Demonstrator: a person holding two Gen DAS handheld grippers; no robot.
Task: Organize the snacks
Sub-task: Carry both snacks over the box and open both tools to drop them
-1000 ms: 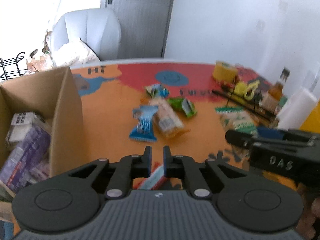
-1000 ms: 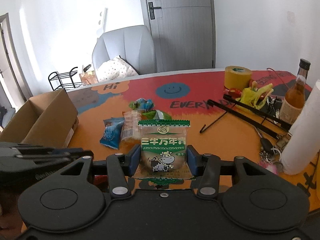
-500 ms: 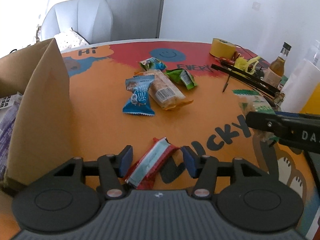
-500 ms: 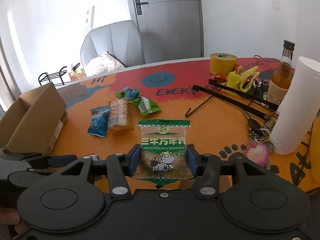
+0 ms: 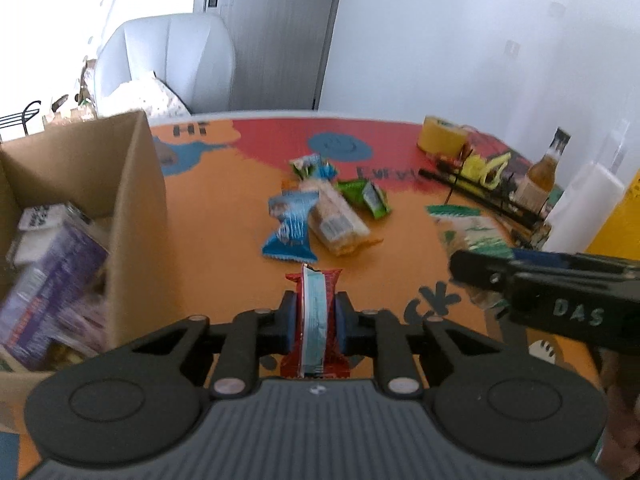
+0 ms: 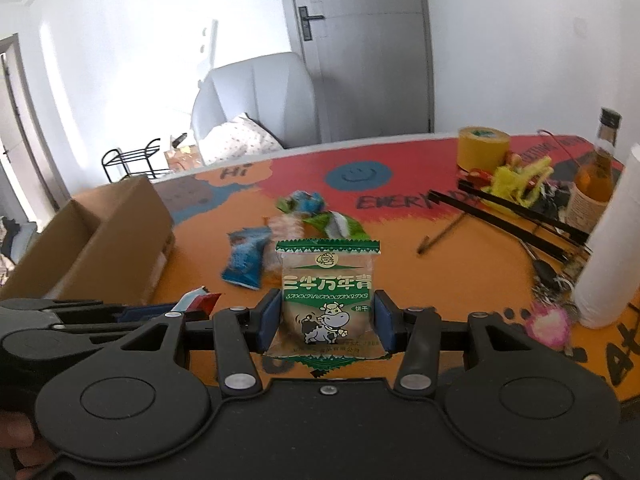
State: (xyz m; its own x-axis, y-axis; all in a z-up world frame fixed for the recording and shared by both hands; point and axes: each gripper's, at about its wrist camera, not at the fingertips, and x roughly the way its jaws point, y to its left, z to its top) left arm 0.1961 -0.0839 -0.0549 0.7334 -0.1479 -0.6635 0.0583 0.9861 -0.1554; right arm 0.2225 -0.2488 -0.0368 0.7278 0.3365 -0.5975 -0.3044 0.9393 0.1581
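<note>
Two packets held. Left wrist view: left gripper (image 5: 315, 316) pinching red snack bar (image 5: 314, 320) edgewise, just right of cardboard box (image 5: 132, 216); thin hold, risk of slipping. Right wrist view: right gripper (image 6: 325, 322) clamping green biscuit packet (image 6: 326, 300), right of the box; risk of crushing.

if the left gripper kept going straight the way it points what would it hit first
Probably the blue snack packet on the table, straight ahead of the left gripper, shut on a red bar; depth is uncertain.
</note>
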